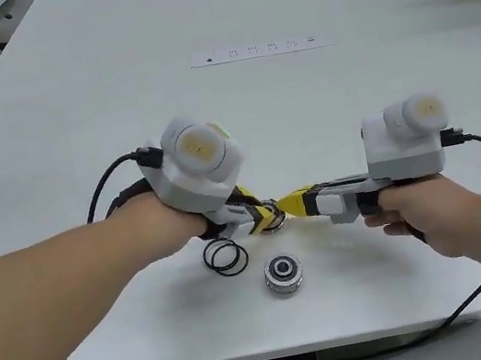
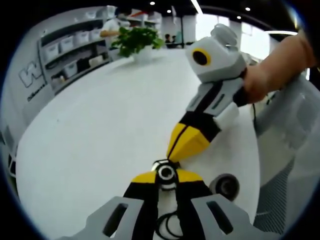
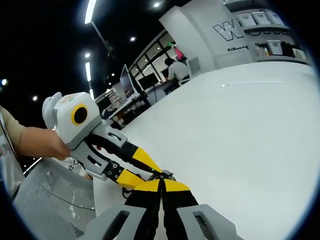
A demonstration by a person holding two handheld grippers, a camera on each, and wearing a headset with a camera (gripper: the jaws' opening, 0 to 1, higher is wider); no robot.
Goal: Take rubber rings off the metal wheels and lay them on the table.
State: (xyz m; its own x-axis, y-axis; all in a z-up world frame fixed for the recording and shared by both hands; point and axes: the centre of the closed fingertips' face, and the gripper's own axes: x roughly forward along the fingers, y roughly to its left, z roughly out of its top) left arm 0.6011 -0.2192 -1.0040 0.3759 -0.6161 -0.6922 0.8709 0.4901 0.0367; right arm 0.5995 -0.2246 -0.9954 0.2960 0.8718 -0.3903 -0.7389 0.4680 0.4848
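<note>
Item 1: rubber rings (image 1: 224, 256), black, loose on the table (image 1: 320, 101); I count these as done.
Item 2: second wheel (image 1: 283, 272), just beside them, apparently stripped.
Item 3: held wheel (image 2: 166, 172), clamped in my left gripper (image 1: 252, 218).
My right gripper (image 3: 161, 186) has its jaws together at that rim. Whether they pinch a ring, I cannot tell.

Left gripper (image 2: 166, 176) clamping metal wheel (image 2: 165, 172), right gripper (image 2: 171, 157) tip touching it
</note>
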